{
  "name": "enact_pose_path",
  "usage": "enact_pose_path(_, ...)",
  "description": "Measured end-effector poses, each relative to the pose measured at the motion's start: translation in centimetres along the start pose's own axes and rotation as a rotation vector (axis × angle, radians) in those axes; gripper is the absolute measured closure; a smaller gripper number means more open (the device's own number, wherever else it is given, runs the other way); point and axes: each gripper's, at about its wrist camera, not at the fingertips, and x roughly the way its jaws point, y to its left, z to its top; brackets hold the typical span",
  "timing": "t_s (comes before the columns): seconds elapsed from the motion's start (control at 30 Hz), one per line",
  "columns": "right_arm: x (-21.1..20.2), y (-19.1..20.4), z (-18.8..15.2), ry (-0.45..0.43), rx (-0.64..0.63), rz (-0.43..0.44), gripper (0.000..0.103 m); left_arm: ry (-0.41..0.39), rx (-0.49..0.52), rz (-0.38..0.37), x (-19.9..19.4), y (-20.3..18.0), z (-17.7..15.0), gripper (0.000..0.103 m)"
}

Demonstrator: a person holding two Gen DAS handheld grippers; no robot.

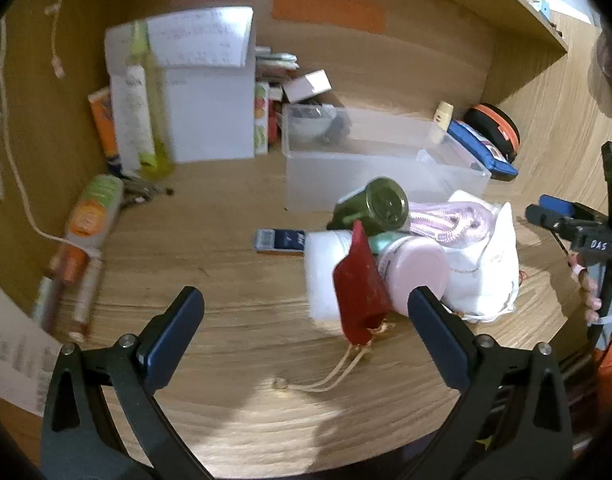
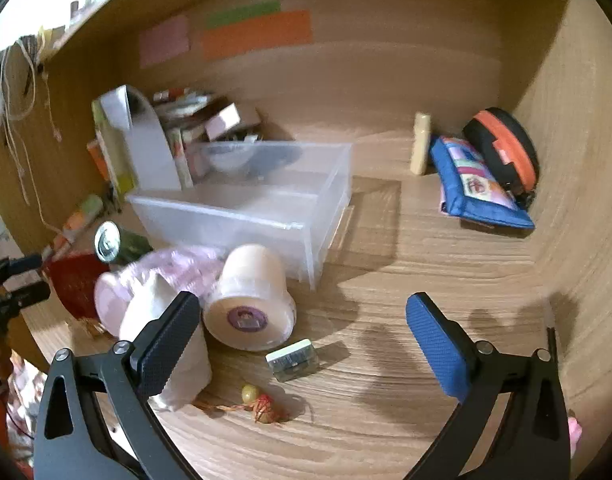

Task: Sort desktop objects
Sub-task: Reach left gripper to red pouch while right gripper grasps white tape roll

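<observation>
Both claws released, empty | right wrist only: bead charm (image 2: 262,402) | left wrist only: card box (image 1: 280,241)

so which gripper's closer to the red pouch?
Left. The red pouch lies just ahead between the open left gripper's fingers; the open right gripper sits farther off, with the pouch beyond its left finger.

A wooden desk (image 2: 426,272) carries a clear plastic bin (image 2: 242,216), a blue pouch (image 2: 474,184), a small card box (image 1: 280,241), a cream jar (image 2: 252,304) on its side and a red pouch (image 1: 360,284).
</observation>
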Motion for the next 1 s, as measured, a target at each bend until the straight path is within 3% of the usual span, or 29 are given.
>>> enact_pose_path(0.1, 1.5, 0.4, -0.3, 0.041, -0.024, 0.022, 0.005, 0.046, -0.002, -0.038, 1.6, -0.6, -0.3, 0.038)
enact_pose_path(0.33, 4.1, 1.1, -0.9, 0.116, -0.04, 0.078, 0.011, 0.09, -0.014, -0.063, 3.8, -1.4, -0.4, 0.039)
enact_pose_path(0.67, 5.1, 2.2, -0.3, 0.134, -0.025, 0.165, 0.009, 0.1, -0.069, -0.08, 5.3, -0.4, 0.7, 0.039)
enact_pose_path(1.0, 6.7, 2.3, 0.1, 0.165, 0.021, 0.189, 0.011, 0.119, -0.116, -0.097, 6.5, 0.7, 1.4, 0.039)
